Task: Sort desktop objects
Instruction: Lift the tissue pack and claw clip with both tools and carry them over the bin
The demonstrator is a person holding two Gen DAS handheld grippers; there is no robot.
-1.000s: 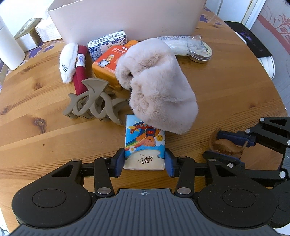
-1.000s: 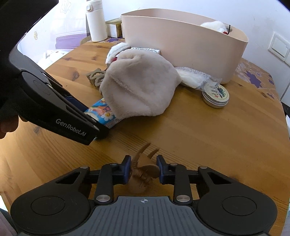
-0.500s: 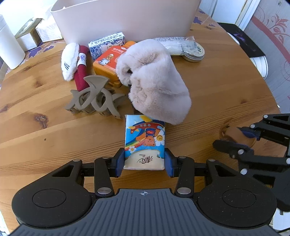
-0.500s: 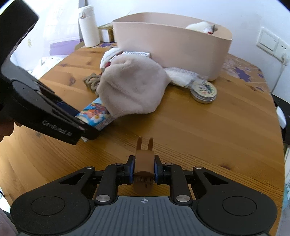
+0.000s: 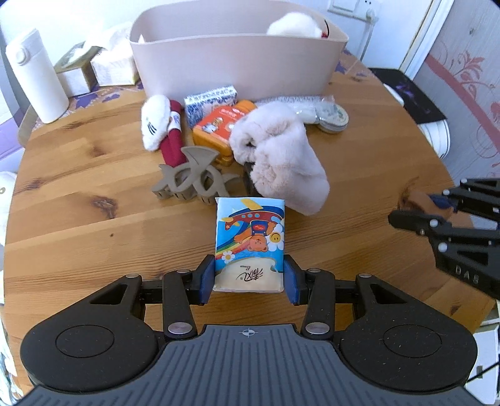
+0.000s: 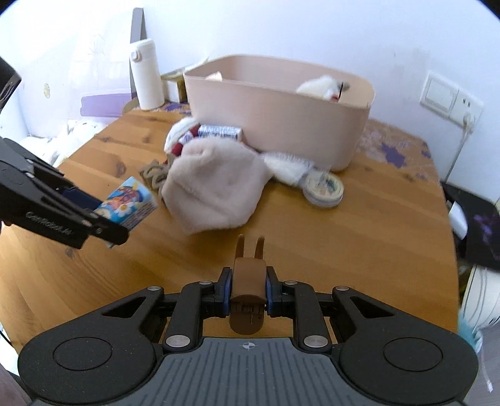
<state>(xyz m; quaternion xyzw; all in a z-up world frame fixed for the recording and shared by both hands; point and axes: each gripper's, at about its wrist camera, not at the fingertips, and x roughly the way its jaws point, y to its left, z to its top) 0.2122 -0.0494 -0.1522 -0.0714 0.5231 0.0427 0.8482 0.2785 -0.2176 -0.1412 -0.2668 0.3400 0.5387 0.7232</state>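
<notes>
A cartoon tissue pack is being pinched by the left gripper above the wooden table; a brown hair clip is being clamped by the right gripper. Beyond, a beige bin is being approached by neither visibly.

Big pale plastic tub at back of round wooden table; fluffy cream hat in front of it, beige claw clip to hat's left, round tin to its right, by the tub.

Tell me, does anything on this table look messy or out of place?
Yes. The fluffy pink slipper lies slumped over the orange box, part of a loose heap against the beige bin, which already holds a white plush toy. Nothing looks spilled or broken.
</notes>
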